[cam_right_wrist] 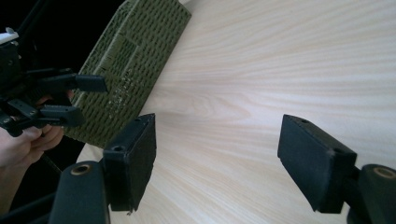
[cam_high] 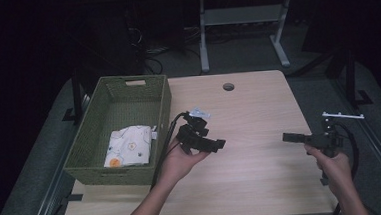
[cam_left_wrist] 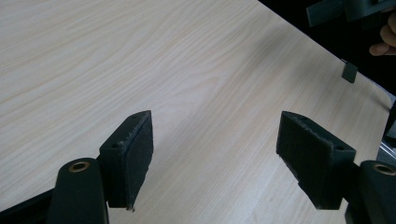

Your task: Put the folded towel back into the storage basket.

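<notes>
Hidden or unclear: the room beyond the table (cam_high: 248, 104) was very dark; only a pale frame on legs (cam_high: 243, 19) and some cables on the floor could be made out behind it. The person's forearms were cut off by the bottom edge of the high view.
Folded cloth: a white cloth (cam_high: 129, 146) with small printed figures, too small to read, lay flat on the basket floor, toward the near end.
Basket: a green woven basket (cam_high: 164, 101), rectangular, with a slot handle cut in its far wall, stood on the left part of the table. In the right gripper view its lattice wall showed at the upper left, its far end out of frame.
Table: light wood grain, smooth, with rounded corners and a round cable hole (cam_high: 228, 86) near the far edge.
Left gripper: the left gripper (cam_high: 220, 144) was held in the left hand (cam_high: 179, 161) just beside the basket's right wall, pointing right. In its own view the two black jaws, blocky with rough fibrous pads (cam_left_wrist: 140, 154), stood wide apart above bare wood.
Right gripper: the right gripper (cam_high: 288, 137) was held in the right hand (cam_high: 332, 166) near the table's right edge, pointing left toward the other gripper, well apart from it. Its jaws were likewise spread wide over bare tabletop, with nothing between them.
</notes>
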A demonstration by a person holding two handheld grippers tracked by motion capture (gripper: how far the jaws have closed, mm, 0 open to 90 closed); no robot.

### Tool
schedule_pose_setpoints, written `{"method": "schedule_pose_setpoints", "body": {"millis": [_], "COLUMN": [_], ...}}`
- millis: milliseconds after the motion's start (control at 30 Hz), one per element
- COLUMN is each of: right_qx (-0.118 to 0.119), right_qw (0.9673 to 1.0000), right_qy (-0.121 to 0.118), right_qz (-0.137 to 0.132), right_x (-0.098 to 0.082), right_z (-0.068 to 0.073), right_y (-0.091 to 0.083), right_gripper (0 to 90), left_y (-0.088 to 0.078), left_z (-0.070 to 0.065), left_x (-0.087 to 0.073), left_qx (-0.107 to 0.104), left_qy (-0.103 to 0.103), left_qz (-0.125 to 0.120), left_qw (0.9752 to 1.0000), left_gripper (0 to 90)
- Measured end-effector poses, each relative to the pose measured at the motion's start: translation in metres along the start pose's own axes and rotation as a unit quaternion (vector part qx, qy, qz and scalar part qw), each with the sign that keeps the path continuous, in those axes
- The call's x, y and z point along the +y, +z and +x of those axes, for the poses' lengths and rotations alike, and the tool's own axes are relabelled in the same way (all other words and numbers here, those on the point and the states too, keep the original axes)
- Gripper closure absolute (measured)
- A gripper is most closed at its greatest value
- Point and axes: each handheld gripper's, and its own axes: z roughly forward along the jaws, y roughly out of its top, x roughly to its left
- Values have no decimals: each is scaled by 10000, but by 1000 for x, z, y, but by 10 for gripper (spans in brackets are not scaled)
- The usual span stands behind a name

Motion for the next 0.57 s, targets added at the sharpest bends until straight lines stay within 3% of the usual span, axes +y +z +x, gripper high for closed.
{"method": "schedule_pose_setpoints", "body": {"millis": [300, 567], "right_qx": [-65, -134], "right_qw": [10000, 9999], "right_qy": [46, 97], "right_qz": [-4, 9], "right_x": [-11, -22], "right_z": [-9, -17], "right_y": [-12, -18], "right_gripper": [275, 275], "left_y": [10, 19], "left_z": [-4, -5], "left_x": [-5, -11], "left_qx": [-58, -151], "left_qy": [-51, -39], "left_qz": [-4, 133], "left_qw": [10000, 9998], "left_gripper": [272, 273]}}
